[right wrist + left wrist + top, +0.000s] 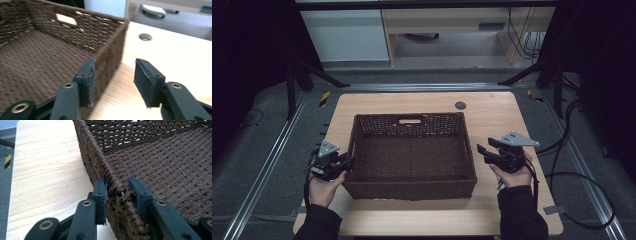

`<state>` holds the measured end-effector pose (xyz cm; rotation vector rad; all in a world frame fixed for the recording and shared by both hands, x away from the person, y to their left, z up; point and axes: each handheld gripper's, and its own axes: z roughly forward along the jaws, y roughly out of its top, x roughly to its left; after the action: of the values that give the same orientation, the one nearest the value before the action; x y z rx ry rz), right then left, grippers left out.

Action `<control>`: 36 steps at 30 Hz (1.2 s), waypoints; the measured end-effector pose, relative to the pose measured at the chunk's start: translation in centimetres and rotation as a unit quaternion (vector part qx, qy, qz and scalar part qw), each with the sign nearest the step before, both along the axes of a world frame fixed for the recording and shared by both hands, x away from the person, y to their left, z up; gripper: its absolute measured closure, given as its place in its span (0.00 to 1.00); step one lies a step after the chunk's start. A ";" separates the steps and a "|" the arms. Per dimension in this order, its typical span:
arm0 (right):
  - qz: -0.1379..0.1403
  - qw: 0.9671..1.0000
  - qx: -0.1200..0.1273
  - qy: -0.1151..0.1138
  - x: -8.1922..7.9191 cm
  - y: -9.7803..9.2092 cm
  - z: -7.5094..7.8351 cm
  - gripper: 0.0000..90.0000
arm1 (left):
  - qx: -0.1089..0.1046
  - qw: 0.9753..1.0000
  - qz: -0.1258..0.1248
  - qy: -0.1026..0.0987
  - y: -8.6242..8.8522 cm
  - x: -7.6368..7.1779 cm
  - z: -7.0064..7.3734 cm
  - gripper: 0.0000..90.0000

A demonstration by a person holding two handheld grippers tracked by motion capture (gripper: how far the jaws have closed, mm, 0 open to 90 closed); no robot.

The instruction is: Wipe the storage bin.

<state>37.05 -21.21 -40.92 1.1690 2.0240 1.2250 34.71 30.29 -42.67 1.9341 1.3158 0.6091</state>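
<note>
High view: the woven basket (410, 156) is being gripped at its left rim by the left gripper (343, 163); the right gripper (482, 152) is being held open beside its right wall.

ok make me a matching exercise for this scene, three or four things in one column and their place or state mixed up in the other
Things
1. left gripper
2. right gripper
3. dark brown woven rectangular basket
4. round grey hole in the light wooden table

Places or states
A. jaws apart, beside the basket's right wall
B. beyond the basket's far wall
C. jaws straddling the basket's left rim
D. in the middle of the table, nothing inside

Pairs: 1-C, 2-A, 3-D, 4-B
</note>
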 end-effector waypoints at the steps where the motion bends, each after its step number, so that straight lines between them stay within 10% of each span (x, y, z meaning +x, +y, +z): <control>1: -0.004 1.000 -0.003 0.001 0.0 -0.4 -0.2 0.54 | 0.000 1.000 0.000 0.000 0.0 0.0 0.0 0.75; 16: -0.060 0.997 -0.039 0.025 -1.5 -4.2 -2.9 0.46 | -0.005 1.000 0.000 0.003 0.2 0.3 0.0 0.76; 36: -0.082 0.986 -0.071 0.124 -3.0 -6.4 -8.0 0.66 | -0.020 1.000 -0.001 0.004 0.7 0.7 -0.1 0.76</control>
<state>34.03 -27.65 -48.89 1.4449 2.1026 0.8758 35.39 30.97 -42.74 1.9085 1.3214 0.5703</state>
